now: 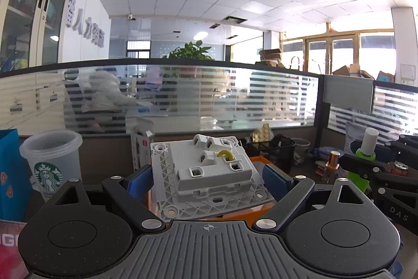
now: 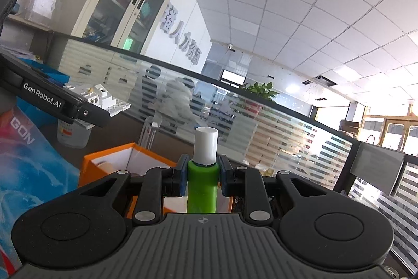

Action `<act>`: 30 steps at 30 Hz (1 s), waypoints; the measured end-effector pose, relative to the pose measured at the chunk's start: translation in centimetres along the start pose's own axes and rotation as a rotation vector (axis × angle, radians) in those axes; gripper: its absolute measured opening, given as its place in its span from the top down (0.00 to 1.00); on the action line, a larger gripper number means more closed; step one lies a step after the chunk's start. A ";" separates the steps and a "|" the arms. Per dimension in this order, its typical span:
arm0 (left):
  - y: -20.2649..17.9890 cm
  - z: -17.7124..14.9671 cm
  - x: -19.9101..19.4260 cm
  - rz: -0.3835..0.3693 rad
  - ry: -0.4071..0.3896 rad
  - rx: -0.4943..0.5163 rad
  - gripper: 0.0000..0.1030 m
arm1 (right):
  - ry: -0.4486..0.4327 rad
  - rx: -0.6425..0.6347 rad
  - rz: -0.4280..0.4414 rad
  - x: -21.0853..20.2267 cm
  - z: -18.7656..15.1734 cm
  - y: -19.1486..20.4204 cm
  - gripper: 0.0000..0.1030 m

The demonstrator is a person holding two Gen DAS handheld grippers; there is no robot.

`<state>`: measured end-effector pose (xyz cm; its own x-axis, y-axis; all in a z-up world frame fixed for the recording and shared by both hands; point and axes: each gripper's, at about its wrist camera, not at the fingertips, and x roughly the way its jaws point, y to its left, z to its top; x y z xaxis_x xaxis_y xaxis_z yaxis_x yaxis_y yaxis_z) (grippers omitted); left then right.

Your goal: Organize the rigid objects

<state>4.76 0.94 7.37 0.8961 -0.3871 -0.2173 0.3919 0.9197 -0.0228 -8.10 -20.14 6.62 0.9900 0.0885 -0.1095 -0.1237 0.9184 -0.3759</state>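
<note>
My left gripper (image 1: 209, 174) is shut on a white wall socket module (image 1: 209, 171), back side up with a yellow wire loop, held above an orange box (image 1: 258, 218). My right gripper (image 2: 203, 175) is shut on a green bottle with a white cap (image 2: 203, 174), held upright above the same orange box (image 2: 104, 164). The right gripper and bottle (image 1: 365, 161) show at the right of the left wrist view. The left gripper and socket (image 2: 99, 96) show at the left of the right wrist view.
A Starbucks cup (image 1: 49, 161) and a blue bag (image 1: 10, 174) stand at left. A black mesh basket (image 1: 271, 151), a small copper can (image 1: 334, 158) and clutter sit behind. A frosted glass partition (image 1: 209, 96) borders the desk. A colourful box (image 2: 26, 174) lies at left.
</note>
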 end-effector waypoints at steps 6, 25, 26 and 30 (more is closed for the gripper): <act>0.3 0.6 1.7 0.004 -0.003 -0.004 0.12 | -0.040 0.021 -0.004 1.7 1.2 -0.3 0.79; 1.1 1.2 7.6 0.021 0.016 -0.020 0.12 | -0.088 0.056 0.025 7.6 1.8 -0.9 0.79; 1.1 1.2 7.9 0.021 0.015 -0.021 0.12 | -0.088 0.061 0.027 8.0 1.7 -1.0 0.79; 1.2 1.0 9.0 0.027 0.019 -0.028 0.12 | -0.089 0.082 0.030 9.2 1.4 -1.3 0.79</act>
<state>13.49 -1.49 6.36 0.9021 -0.3608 -0.2367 0.3611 0.9315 -0.0437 1.24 -20.00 7.43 0.9885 0.1466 -0.0363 -0.1508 0.9431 -0.2964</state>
